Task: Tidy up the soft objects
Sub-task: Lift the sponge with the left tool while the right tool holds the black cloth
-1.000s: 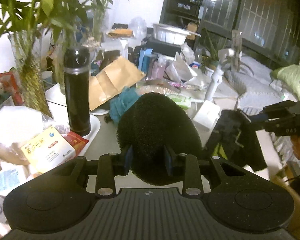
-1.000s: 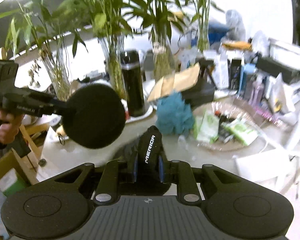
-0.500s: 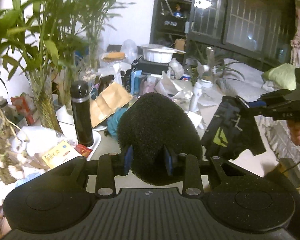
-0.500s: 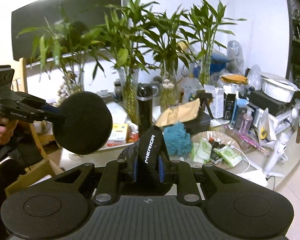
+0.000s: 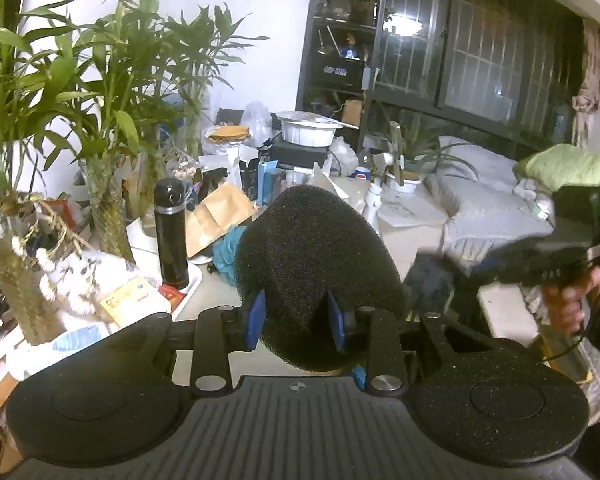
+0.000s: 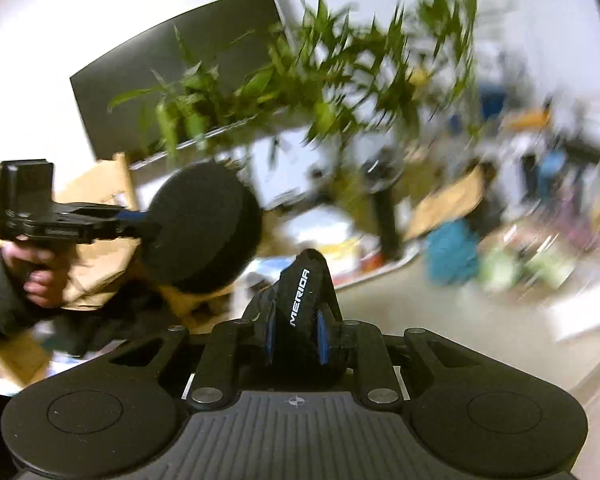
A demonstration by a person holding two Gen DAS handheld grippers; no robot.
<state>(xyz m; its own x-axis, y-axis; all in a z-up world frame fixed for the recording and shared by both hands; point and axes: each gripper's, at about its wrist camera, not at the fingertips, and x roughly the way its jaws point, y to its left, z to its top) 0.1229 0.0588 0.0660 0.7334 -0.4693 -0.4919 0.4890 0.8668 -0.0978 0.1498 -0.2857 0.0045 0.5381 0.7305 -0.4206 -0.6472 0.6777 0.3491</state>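
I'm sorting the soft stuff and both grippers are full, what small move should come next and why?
Probably carry both to a free spot and lower them. The left gripper is shut on the black foam sponge, the right gripper on the black MERIDA fabric piece, and both hang above the cluttered table.

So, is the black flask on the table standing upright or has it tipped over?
Upright. In the left wrist view the black flask stands vertically on the white tray, cap on top, beside the plant vases.
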